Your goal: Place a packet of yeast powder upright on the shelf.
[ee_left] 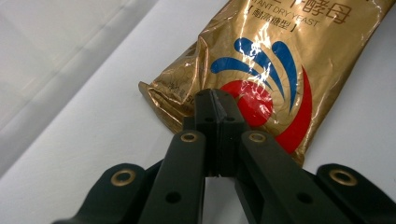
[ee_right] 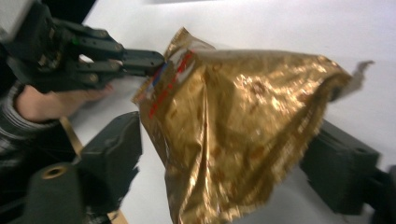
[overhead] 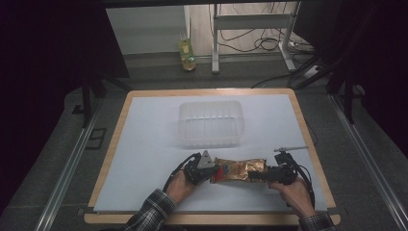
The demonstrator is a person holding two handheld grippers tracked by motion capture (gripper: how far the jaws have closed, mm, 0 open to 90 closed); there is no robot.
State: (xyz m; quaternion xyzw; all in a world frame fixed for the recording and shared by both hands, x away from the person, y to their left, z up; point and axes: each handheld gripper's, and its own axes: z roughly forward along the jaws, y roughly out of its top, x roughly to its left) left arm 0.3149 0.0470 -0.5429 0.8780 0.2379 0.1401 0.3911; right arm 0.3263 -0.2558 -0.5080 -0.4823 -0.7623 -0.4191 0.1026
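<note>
A gold foil yeast packet (overhead: 239, 169) with a blue and red mark lies near the table's front edge, between my two grippers. My left gripper (overhead: 211, 170) is at its left end. In the left gripper view its jaws are pressed together at the packet's bottom seam (ee_left: 161, 100), where a crease runs up the foil from my left gripper (ee_left: 215, 97). My right gripper (overhead: 262, 175) is at the packet's right end. In the right gripper view its jaws stand wide apart with the crumpled packet (ee_right: 243, 126) between them. That view is blurred, so contact is unclear.
A clear ribbed plastic tub (overhead: 210, 122) stands at the table's middle, behind the packet. A thin grey stick-like tool (overhead: 290, 148) lies near the right edge. White paper (overhead: 144, 144) covers the wooden tabletop. A bottle (overhead: 186, 54) and cables sit on the floor beyond.
</note>
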